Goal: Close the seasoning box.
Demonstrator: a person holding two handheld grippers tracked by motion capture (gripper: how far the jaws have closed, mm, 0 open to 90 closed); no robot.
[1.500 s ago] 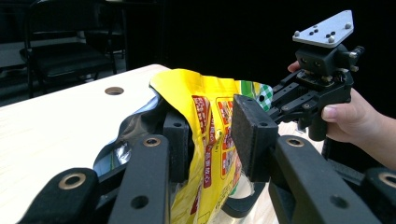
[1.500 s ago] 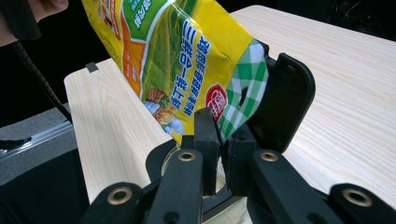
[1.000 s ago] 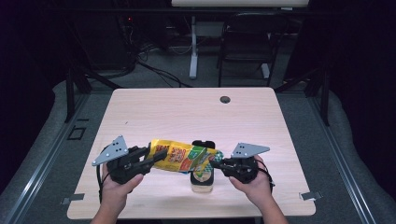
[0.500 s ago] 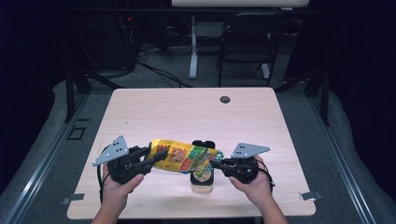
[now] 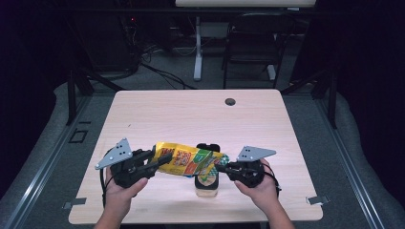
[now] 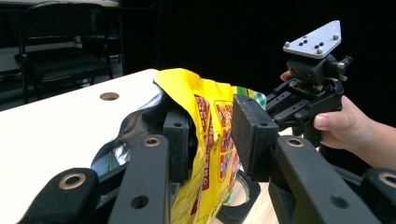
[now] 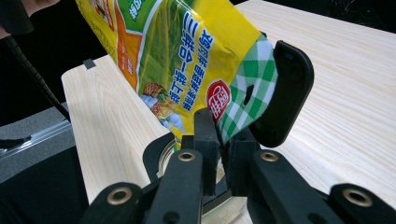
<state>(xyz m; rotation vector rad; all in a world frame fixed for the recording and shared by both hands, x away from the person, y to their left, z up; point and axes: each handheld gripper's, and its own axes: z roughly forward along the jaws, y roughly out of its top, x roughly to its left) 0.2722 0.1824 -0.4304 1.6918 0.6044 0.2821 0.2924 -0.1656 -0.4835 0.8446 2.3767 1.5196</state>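
Note:
A yellow snack bag (image 5: 186, 161) hangs level in the air between both grippers, near the table's front edge. My left gripper (image 5: 160, 162) stands open at the bag's torn end. One jaw sits inside the bag's mouth (image 6: 140, 126) and the other outside, with a bulging wall of the bag (image 6: 210, 107) between them. My right gripper (image 7: 219, 135) is shut on the green-checked corner of the bag (image 7: 252, 70). Under the bag stands a clear jar (image 5: 206, 183) with its black flip lid (image 7: 285, 93) swung up.
The light wooden table (image 5: 191, 114) has a round cable hole (image 5: 230, 101) near its far edge. Beyond the table are a black chair (image 5: 253, 33), a white desk leg (image 5: 197, 52) and cables on the floor.

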